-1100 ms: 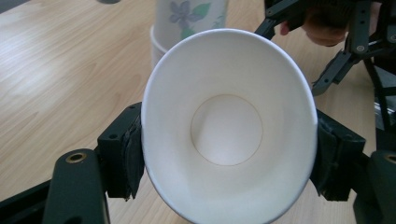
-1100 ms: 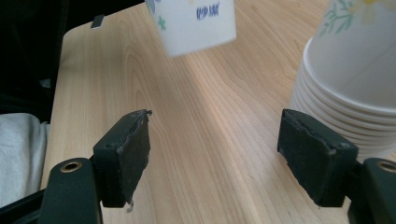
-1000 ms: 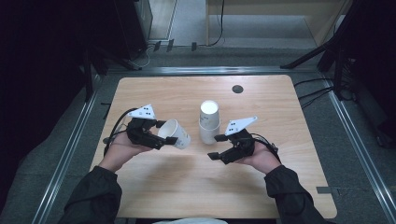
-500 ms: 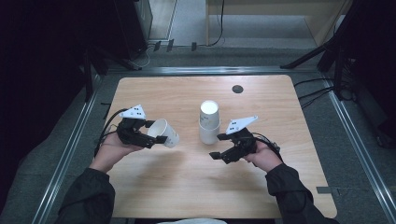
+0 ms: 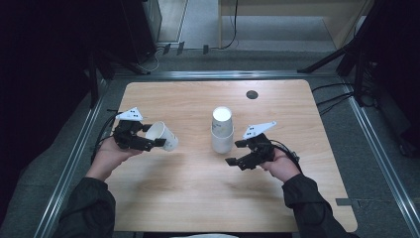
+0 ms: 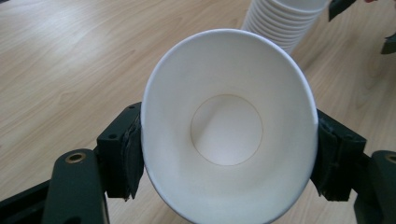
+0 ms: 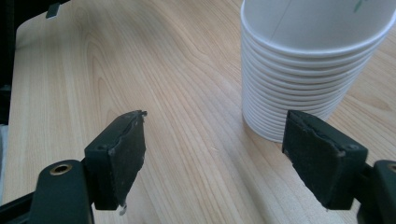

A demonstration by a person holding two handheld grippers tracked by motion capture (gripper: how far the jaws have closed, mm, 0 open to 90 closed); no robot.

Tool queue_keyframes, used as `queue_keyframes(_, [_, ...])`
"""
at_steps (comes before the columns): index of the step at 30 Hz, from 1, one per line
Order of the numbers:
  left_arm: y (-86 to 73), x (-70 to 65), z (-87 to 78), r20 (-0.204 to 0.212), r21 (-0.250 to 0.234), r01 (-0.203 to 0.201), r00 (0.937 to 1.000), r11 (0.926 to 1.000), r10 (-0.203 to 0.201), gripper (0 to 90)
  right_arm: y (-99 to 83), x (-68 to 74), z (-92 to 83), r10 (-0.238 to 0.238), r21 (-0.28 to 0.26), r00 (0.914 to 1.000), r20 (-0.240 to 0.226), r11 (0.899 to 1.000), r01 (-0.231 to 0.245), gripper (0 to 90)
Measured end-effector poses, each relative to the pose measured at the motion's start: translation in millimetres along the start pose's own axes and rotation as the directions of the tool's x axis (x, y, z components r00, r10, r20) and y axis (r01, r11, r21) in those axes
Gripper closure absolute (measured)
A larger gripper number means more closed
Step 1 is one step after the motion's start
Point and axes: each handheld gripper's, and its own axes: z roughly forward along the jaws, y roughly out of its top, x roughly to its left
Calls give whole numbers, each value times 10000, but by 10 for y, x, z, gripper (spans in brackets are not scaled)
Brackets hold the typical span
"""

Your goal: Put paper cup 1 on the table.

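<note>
Even overhead light falls on the pale wooden worktop [image 5: 198, 198] while the floor around it sinks into near black. Shadows under things are soft and short. The high view is slightly soft; both gripper views are bright, with the near jaws a little blurred.

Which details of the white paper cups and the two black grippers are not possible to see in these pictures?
- Single white paper cup: its outer wall and base, left gripper view; the open mouth faces the camera, squeezed between the left gripper pads.
- Upside-down stack of white paper cups: its top, right gripper view; cut off by the edge. Cup count too small in the high view.
- Right gripper: pad faces, high view; too small.
</note>
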Motion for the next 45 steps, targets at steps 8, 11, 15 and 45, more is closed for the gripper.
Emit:
queue_keyframes(8, [-83,173,-74,-554,104,528,9971,9986,-521,249,-9,9,22,-207,131,9998,32,9997,206,220])
queue_keyframes(11, [-117,240,-108,-1192,329,683,9908,9971,-639,249,-9,5,30,-225,149,9997,78,9996,224,220])
queue_keyframes(15, [-173,321,-133,-1711,643,883,9823,9940,-761,249,-11,-7,30,-162,135,9998,75,9998,161,220])
queue_keyframes(45, [-316,453,100,-3694,2217,1308,9284,9663,-409,222,-17,49,55,-837,335,9960,307,9960,827,221])
